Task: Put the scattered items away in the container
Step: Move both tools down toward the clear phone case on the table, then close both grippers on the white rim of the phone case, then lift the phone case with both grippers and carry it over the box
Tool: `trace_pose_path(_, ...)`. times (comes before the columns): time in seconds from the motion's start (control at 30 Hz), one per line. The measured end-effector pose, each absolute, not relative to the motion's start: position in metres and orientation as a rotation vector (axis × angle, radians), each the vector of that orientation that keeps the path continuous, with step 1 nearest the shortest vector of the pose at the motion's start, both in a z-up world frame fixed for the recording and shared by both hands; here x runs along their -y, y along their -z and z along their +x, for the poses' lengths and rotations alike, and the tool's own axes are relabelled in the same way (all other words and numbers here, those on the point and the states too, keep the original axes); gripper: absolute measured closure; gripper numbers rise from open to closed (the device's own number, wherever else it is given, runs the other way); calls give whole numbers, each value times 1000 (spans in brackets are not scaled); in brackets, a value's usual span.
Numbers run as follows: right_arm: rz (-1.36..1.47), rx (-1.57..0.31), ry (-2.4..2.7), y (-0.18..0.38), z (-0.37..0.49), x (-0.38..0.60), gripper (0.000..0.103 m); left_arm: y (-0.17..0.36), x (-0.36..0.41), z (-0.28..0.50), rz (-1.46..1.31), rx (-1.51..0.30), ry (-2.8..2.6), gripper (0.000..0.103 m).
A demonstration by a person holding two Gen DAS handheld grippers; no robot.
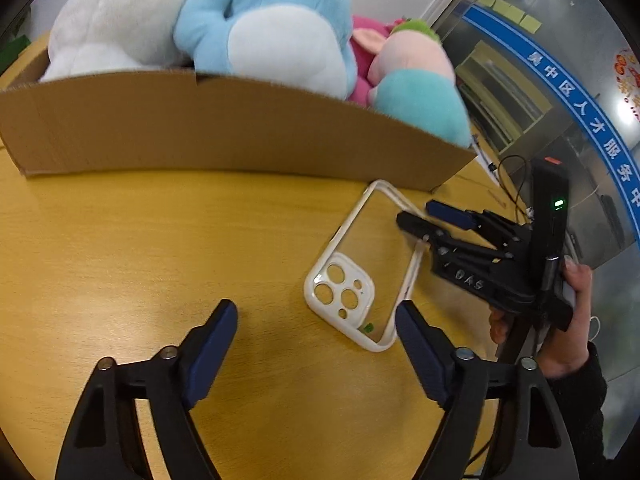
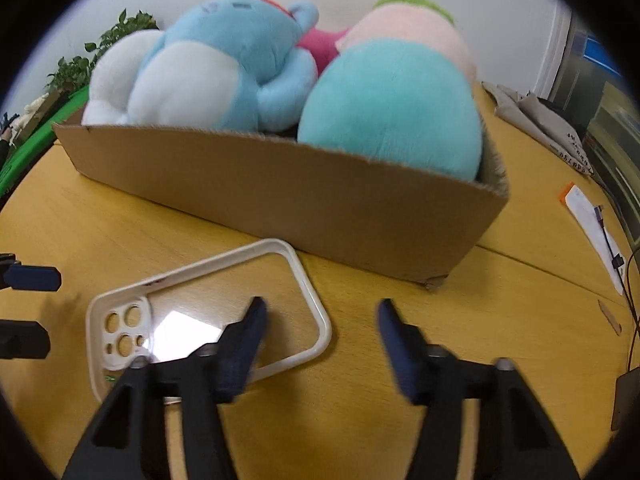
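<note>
While both grippers stand part open and empty, the phone case [image 1: 352,276] lies on the table [image 1: 160,248] between left gripper [image 1: 316,320] and right gripper [image 2: 320,320], before the box [image 2: 280,192].

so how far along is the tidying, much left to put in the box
Done: the plush toys already fill the cardboard box. In hand: nothing yet; the right gripper straddles one edge of the phone case, which lies flat on the table, and the left gripper sits open at its camera end. Left: lift the case into the box.
</note>
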State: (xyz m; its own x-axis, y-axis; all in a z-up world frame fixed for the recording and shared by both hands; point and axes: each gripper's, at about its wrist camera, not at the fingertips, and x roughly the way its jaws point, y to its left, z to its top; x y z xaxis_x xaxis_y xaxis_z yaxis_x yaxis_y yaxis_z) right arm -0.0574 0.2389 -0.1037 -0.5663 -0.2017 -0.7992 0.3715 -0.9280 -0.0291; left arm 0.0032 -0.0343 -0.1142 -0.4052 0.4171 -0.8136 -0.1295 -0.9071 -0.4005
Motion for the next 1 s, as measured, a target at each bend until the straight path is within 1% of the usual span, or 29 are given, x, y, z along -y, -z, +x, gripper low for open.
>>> trace_pose_path(0.03, 1245, -232, 2499, 104, -57, -241, 67, 117, 34, 1, -1499, 393, -2351, 46)
trace_pose_path(0.07, 1242, -200, 2491, 105, -55, -242, 79, 119, 33, 0, -1501, 389, -2356, 48)
trace_pose_path(0.1, 1243, -213, 2497, 105, -51, -241, 81, 119, 32, 0, -1502, 374, -2365, 51)
trace_pose_path(0.13, 1248, -221, 2503, 105, -47, -241, 82, 119, 31, -1, -1503, 354, -2375, 58)
trace_pose_path(0.17, 1265, -212, 2505, 105, -40, -242, 86, 119, 31, -3, -1504, 336, -2384, 63)
trace_pose_path(0.2, 1280, -193, 2504, 106, -34, -244, 88, 119, 30, -4, -1506, 320, -2392, 69)
trace_pose_path(0.23, 1290, -176, 2505, 106, -26, -245, 89, 119, 31, -5, -1507, 311, -2397, 74)
trace_pose_path(0.37, 1310, -171, 2517, 107, 10, -240, 90, 118, 32, -9, -1500, 284, -2392, 79)
trace_pose_path(0.43, 1320, -142, 2523, 105, 22, -238, 90, 118, 33, -8, -1499, 266, -2398, 84)
trace_pose_path(0.5, 1340, -124, 2518, 101, 28, -235, 89, 119, 35, -10, -1498, 251, -2402, 85)
trace_pose_path(0.53, 1351, -146, 2514, 101, 33, -230, 85, 119, 36, -9, -1501, 242, -2403, 85)
trace_pose_path(0.57, 1354, -165, 2504, 99, 33, -227, 77, 120, 38, -8, -1503, 235, -2403, 85)
trace_pose_path(0.6, 1347, -193, 2494, 97, 37, -223, 73, 120, 42, -6, -1502, 236, -2402, 85)
trace_pose_path(0.67, 1328, -219, 2505, 91, 34, -220, 59, 120, 50, -2, -1496, 246, -2396, 83)
trace_pose_path(0.7, 1324, -217, 2515, 90, 31, -221, 56, 119, 52, 0, -1498, 239, -2397, 80)
trace_pose_path(0.73, 1329, -204, 2527, 90, 27, -223, 56, 120, 53, 1, -1501, 228, -2397, 79)
trace_pose_path(0.83, 1355, -180, 2536, 94, 17, -228, 57, 122, 49, 4, -1499, 209, -2372, 79)
trace_pose_path(0.87, 1365, -188, 2515, 98, 17, -226, 70, 122, 47, 4, -1494, 200, -2372, 79)
trace_pose_path(0.9, 1343, -192, 2501, 99, 18, -223, 78, 122, 45, 3, -1493, 192, -2375, 79)
trace_pose_path(0.93, 1338, -199, 2498, 99, 20, -220, 82, 123, 45, 3, -1493, 181, -2387, 81)
trace_pose_path(0.97, 1333, -218, 2510, 99, 22, -218, 83, 123, 45, 2, -1494, 168, -2404, 84)
trace_pose_path(1.0, 1328, -233, 2520, 98, 24, -215, 83, 123, 46, 1, -1499, 149, -2430, 90)
